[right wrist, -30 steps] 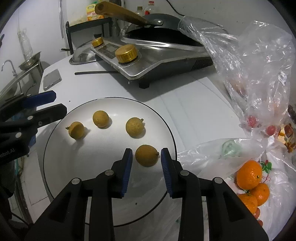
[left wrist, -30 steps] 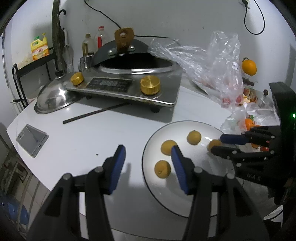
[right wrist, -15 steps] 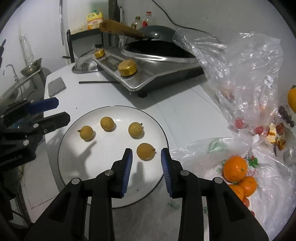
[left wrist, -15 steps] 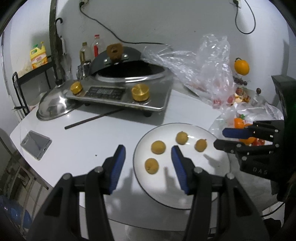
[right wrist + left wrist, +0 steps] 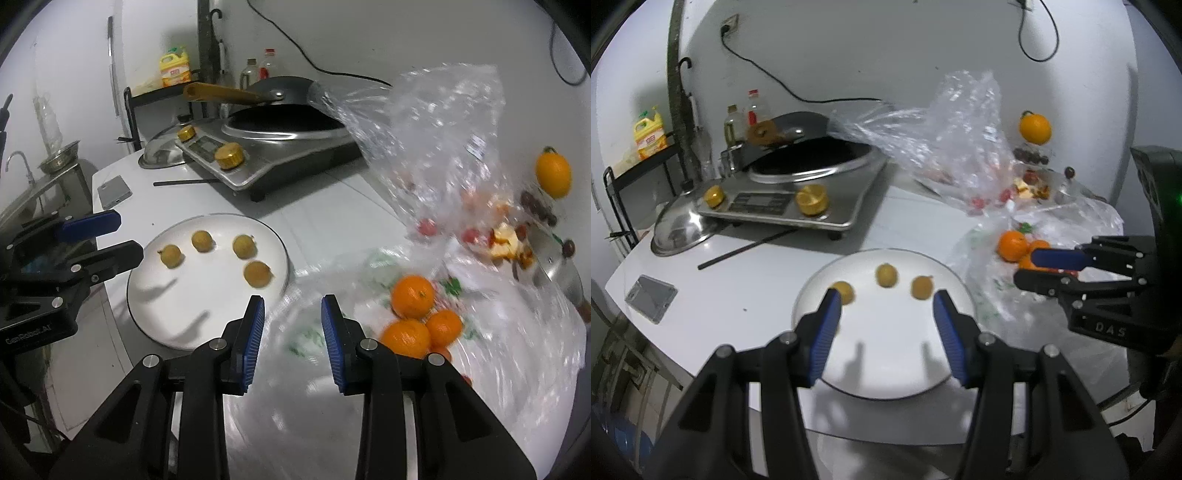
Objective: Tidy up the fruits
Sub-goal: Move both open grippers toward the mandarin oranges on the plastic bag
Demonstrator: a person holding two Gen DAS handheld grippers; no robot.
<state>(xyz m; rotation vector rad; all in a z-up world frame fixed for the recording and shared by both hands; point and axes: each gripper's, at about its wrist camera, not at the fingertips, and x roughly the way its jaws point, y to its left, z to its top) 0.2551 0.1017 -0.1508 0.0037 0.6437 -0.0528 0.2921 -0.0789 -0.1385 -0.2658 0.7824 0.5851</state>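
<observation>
Right wrist view showed a round white plate (image 5: 147, 314) near the table's left edge, carrying four small yellow-brown fruits (image 5: 244, 246) with dull, rough skins and short stem nubs, set apart from one another in a loose arc on its far half. To the right of the plate lay a clear plastic bag (image 5: 498, 350), printed with green and red marks too blurred to read, and in it sat a cluster of bright oranges (image 5: 412, 296) touching each other. A second, crumpled clear bag (image 5: 436, 140) rose farther back, with small red fruits (image 5: 427, 226) seen through it. Behind the plate an induction cooker (image 5: 266, 155) with two gold knobs bore a dark wok (image 5: 291, 92), and a steel lid (image 5: 162, 157) lay at its left. A yellow jug (image 5: 175, 70) stood on a far rack, its label unreadable.

The right gripper (image 5: 291, 332) hung over the near bag's edge just right of the plate, its blue-padded jaws moderately apart and holding nothing. The left gripper (image 5: 886, 328), seen in the left wrist view, hovered above the plate with its jaws wide and empty; "GenRobot.AI" was printed on its body in the right wrist view, and "DAS" showed on the right gripper's body in the left wrist view.
</observation>
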